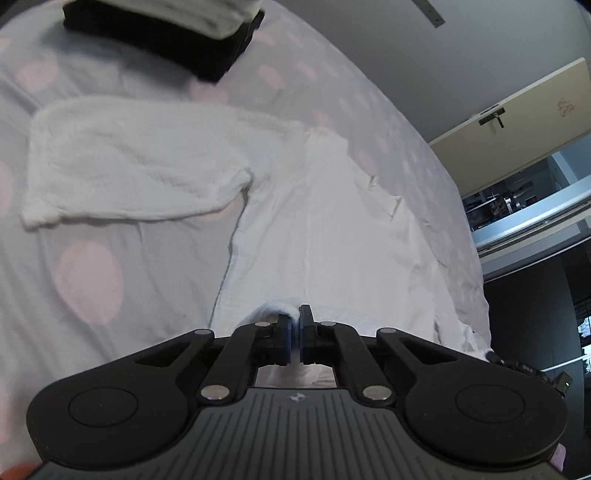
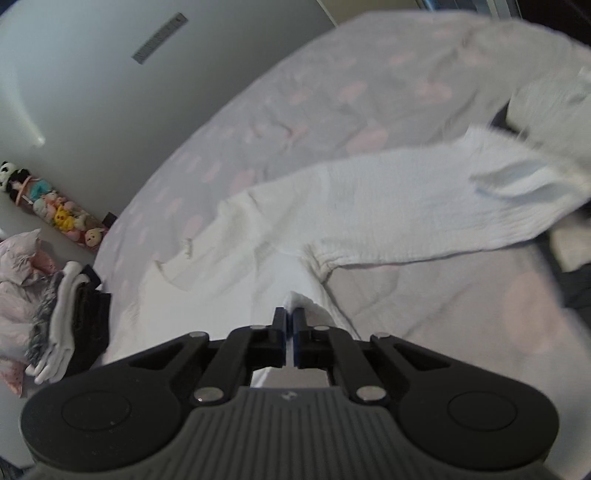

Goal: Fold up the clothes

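A white long-sleeved top (image 1: 317, 221) lies spread on a bed sheet (image 1: 85, 280) printed with pink dots. One sleeve (image 1: 129, 173) stretches to the left in the left wrist view. My left gripper (image 1: 294, 317) is shut on a pinch of the top's near hem. In the right wrist view the same top (image 2: 258, 258) lies ahead with its other sleeve (image 2: 424, 210) reaching right. My right gripper (image 2: 289, 314) is shut on a raised fold of the top's near edge.
A stack of folded black and white clothes (image 1: 166, 29) sits on the bed beyond the left sleeve. More garments (image 2: 546, 103) lie at the right. Folded clothes (image 2: 70, 321) and plush toys (image 2: 55, 214) are by the wall. A wardrobe door (image 1: 517, 122) stands right of the bed.
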